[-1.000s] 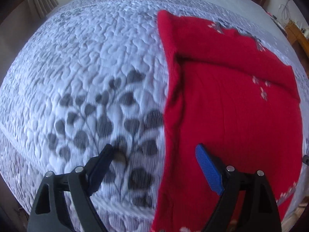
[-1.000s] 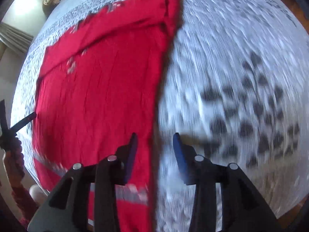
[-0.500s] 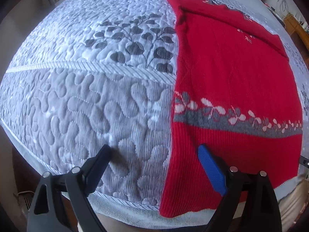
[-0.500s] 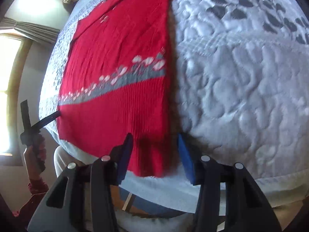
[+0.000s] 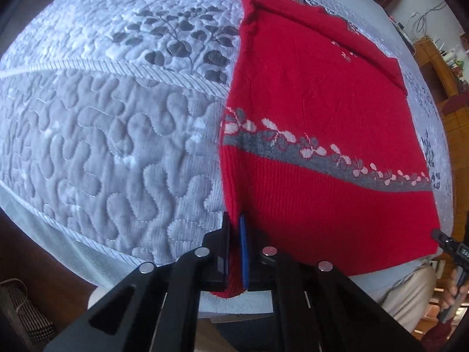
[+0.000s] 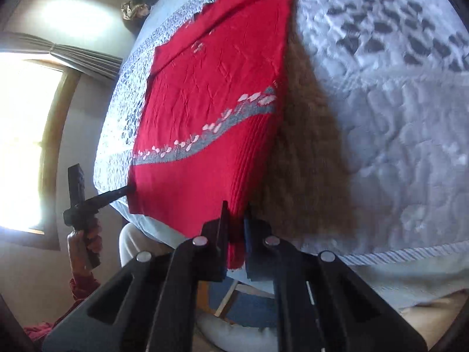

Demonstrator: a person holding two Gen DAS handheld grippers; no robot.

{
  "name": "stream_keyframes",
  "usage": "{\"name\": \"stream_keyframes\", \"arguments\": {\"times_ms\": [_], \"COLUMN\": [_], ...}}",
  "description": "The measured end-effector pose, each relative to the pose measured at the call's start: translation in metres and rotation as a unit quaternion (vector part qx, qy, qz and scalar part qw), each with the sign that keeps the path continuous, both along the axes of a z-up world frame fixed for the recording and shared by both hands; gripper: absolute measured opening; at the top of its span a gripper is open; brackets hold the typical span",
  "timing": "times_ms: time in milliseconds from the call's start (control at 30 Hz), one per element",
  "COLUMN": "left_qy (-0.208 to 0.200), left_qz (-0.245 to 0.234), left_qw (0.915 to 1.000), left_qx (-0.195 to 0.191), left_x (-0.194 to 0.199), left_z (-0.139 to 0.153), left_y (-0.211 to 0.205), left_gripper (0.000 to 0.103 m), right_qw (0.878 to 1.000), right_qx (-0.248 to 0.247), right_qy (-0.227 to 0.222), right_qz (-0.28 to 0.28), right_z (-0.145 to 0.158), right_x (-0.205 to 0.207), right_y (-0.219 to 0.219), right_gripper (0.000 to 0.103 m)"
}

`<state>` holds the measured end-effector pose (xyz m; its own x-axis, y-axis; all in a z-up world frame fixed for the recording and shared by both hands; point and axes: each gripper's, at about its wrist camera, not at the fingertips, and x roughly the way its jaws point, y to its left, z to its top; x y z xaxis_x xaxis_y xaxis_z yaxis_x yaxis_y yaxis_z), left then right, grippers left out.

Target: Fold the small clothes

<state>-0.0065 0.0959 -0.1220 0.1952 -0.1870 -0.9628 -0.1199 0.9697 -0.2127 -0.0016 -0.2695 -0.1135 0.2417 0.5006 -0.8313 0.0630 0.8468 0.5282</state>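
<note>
A red knitted sweater (image 5: 316,111) with a grey and white flower band lies on a quilted bedspread (image 5: 102,135), its hem at the near bed edge. My left gripper (image 5: 234,228) is shut on the sweater's near left hem corner. My right gripper (image 6: 236,220) is shut on the near right hem corner of the sweater (image 6: 211,94), which is lifted a little off the bed with a shadow under it. The left gripper also shows in the right wrist view (image 6: 117,195), and the right gripper's tip in the left wrist view (image 5: 439,234).
The grey and white bedspread (image 6: 395,123) has a leaf pattern and a corded seam near the edge. A window with a curtain (image 6: 26,135) is at the left. Wooden furniture (image 5: 439,64) stands beyond the bed at the right. The floor lies below the bed edge.
Both grippers drew back to the near hem and closed on its two corners. The right-hand edge of the sweater has risen off the bedspread.
</note>
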Motion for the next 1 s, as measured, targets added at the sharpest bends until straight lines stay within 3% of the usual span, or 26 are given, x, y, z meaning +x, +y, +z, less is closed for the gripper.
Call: {"name": "stream_keyframes", "arguments": {"times_ms": [67, 133, 233, 300, 333, 400, 467, 567, 667, 733, 767, 800, 833, 867, 1000], "left_qy": [-0.005, 0.007, 0.013, 0.006, 0.001, -0.002, -0.006, 0.009, 0.015, 0.015, 0.017, 0.018, 0.022, 0.025, 0.016], "left_qz": [-0.001, -0.002, -0.011, -0.023, -0.028, -0.034, -0.037, -0.031, -0.033, -0.034, -0.036, -0.036, -0.036, -0.035, -0.015], "left_qw": [1.0, 0.9996, 0.9989, 0.998, 0.9977, 0.9968, 0.9962, 0.998, 0.9976, 0.9977, 0.9981, 0.9987, 0.9991, 0.9989, 0.9966], "left_qx": [-0.002, 0.027, 0.043, 0.059, 0.062, 0.072, 0.078, 0.054, 0.059, 0.057, 0.047, 0.032, 0.003, -0.016, -0.08], "left_x": [-0.007, -0.009, -0.009, -0.013, -0.011, -0.012, -0.021, -0.019, -0.018, -0.015, -0.002, 0.009, 0.008, 0.008, 0.016], "left_z": [0.003, -0.005, -0.018, -0.011, -0.009, -0.003, 0.003, 0.002, -0.006, -0.007, -0.009, -0.015, -0.014, -0.013, 0.002], "left_y": [0.005, 0.008, 0.007, 0.0, -0.005, -0.009, -0.008, -0.007, -0.011, -0.016, -0.018, -0.019, -0.019, -0.021, -0.022], "left_gripper": [0.006, 0.005, 0.005, 0.009, 0.014, 0.058, 0.068, 0.068, 0.067, 0.061, 0.05, 0.032, 0.022, 0.012, 0.008], "right_qw": [1.0, 0.997, 0.994, 0.994, 0.995, 0.995, 0.994, 0.996, 0.996, 0.997, 0.997, 0.997, 0.997, 0.998, 0.998], "right_qx": [-0.028, -0.07, -0.092, -0.091, -0.085, -0.089, -0.099, -0.078, -0.063, -0.059, -0.051, -0.04, -0.027, -0.019, 0.034], "right_qy": [0.001, 0.023, 0.058, 0.052, 0.047, 0.038, 0.034, 0.042, 0.055, 0.056, 0.056, 0.058, 0.059, 0.059, 0.034], "right_qz": [0.007, 0.013, 0.016, 0.015, 0.016, 0.02, 0.019, 0.01, 0.014, 0.018, 0.021, 0.026, 0.03, 0.032, 0.04], "right_z": [0.002, -0.013, -0.049, -0.054, -0.051, -0.043, -0.038, -0.04, -0.051, -0.054, -0.054, -0.054, -0.055, -0.055, -0.037], "right_x": [-0.004, -0.006, -0.002, -0.001, -0.001, -0.002, -0.003, -0.003, -0.004, -0.006, -0.005, -0.005, -0.004, -0.002, 0.007], "right_y": [0.0, 0.001, 0.004, 0.007, 0.007, 0.005, 0.003, -0.005, -0.008, -0.007, -0.006, -0.003, 0.001, 0.005, 0.008], "right_gripper": [0.007, 0.007, 0.007, 0.009, 0.015, 0.024, 0.027, 0.034, 0.034, 0.033, 0.029, 0.015, 0.009, 0.008, 0.008]}}
